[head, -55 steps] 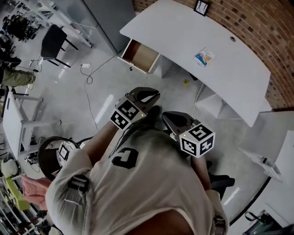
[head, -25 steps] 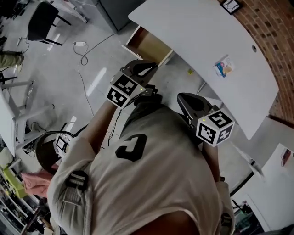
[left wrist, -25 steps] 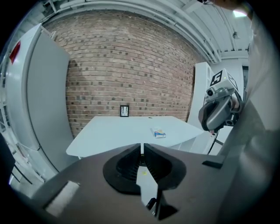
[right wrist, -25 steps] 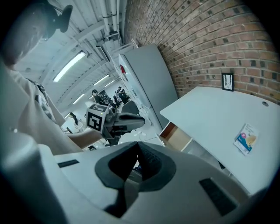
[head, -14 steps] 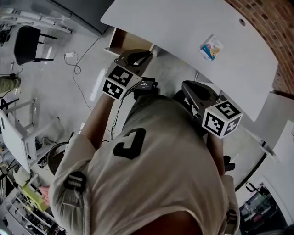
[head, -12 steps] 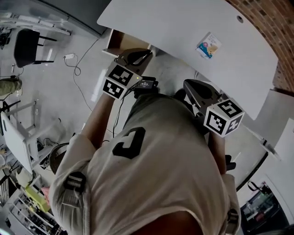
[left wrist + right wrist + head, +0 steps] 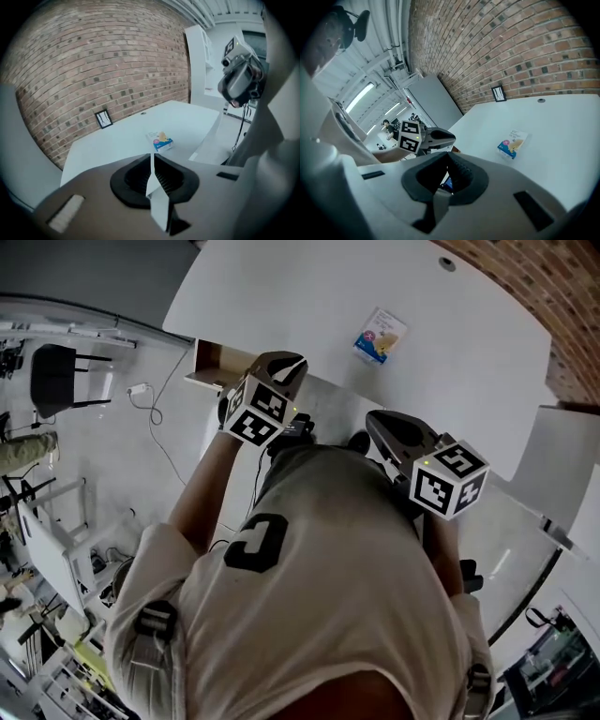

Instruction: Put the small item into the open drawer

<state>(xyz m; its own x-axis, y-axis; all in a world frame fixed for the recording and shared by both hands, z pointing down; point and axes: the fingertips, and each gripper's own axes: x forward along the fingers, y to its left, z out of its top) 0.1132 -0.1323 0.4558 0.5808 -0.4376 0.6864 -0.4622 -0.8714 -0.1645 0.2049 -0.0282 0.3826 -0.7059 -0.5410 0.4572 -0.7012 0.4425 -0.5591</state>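
Observation:
The small item, a blue and white packet (image 7: 380, 336), lies flat on the white desk (image 7: 281, 296); it also shows as the packet (image 7: 160, 140) ahead of the left jaws and the packet (image 7: 513, 143) to the right of the right jaws. The open wooden drawer (image 7: 217, 365) juts out under the desk's left end. My left gripper (image 7: 286, 362) hangs at the desk's front edge, just right of the drawer, shut and empty (image 7: 151, 158). My right gripper (image 7: 386, 420) is lower and to the right, short of the desk, its jaws together with nothing in them (image 7: 447, 159).
A brick wall (image 7: 534, 277) runs behind the desk, with a small framed picture (image 7: 103, 119) leaning on it. A black chair (image 7: 56, 381) and a cable (image 7: 159, 399) are on the floor at left. A white cabinet (image 7: 562, 446) stands at right.
The person has walked up to the desk. Both grippers have travelled forward; the left one has come level with the drawer and the desk edge. Neither gripper's jaws have changed.

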